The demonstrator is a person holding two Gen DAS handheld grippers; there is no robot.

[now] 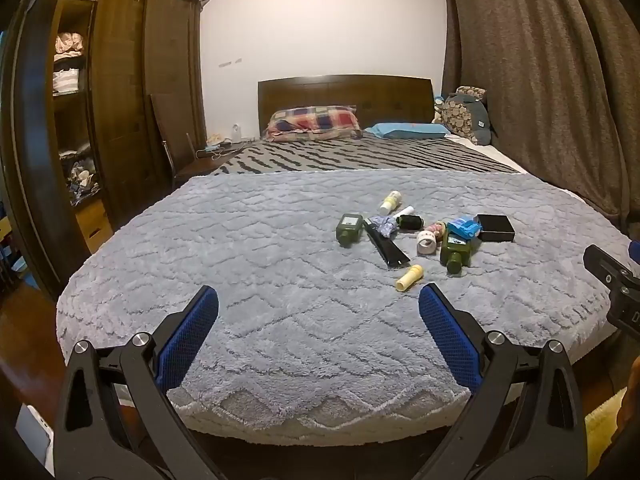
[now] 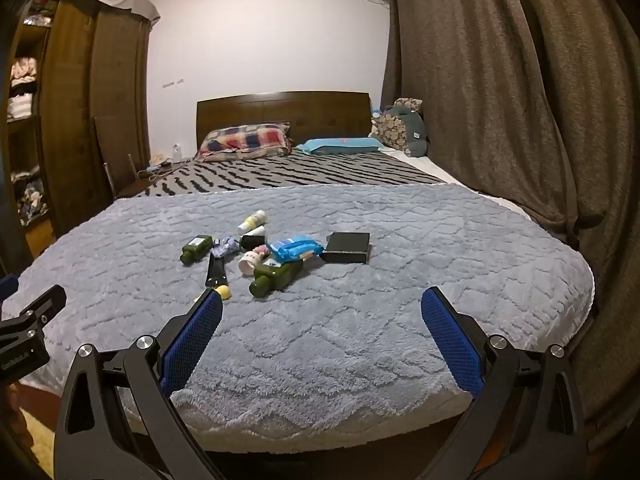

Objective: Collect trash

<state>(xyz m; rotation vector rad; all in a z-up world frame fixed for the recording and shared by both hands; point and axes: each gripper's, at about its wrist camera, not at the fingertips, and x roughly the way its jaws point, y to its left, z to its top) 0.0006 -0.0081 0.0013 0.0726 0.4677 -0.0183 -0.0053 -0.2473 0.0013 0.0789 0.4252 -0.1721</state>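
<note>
The left gripper (image 1: pixel 319 304) is held above the near edge of the grey blanket (image 1: pixel 240 272), its blue-padded jaws set wide apart with nothing between them. The right gripper (image 2: pixel 322 306) is held beside it over the same near edge, jaws likewise spread and empty.

The trash is found in one cluster on the blanket, toward the middle of the bed and well apart from both grippers. From left to right, as seen in the left wrist view:

- a dark green bottle (image 1: pixel 348 230) lying on its side
- a flat black tube (image 1: pixel 386 245), with a crumpled wrapper (image 1: pixel 383 226) touching its far end
- a white-and-yellow bottle (image 1: pixel 390 201) at the far edge of the cluster
- a cream cap (image 1: pixel 409 277), nearest the near edge
- a small black spool (image 1: pixel 411 222)
- a white tape roll (image 1: pixel 427 243)
- a second green bottle (image 1: pixel 456 252), with a blue packet (image 1: pixel 464 227) just behind it
- a black box (image 1: pixel 495 228), lying flat at the right end

Beyond the blanket, a striped sheet (image 1: pixel 360 156), a plaid pillow (image 1: pixel 314 120) and a blue pillow (image 1: pixel 408 130) are located at the headboard (image 1: pixel 344 88)
</note>
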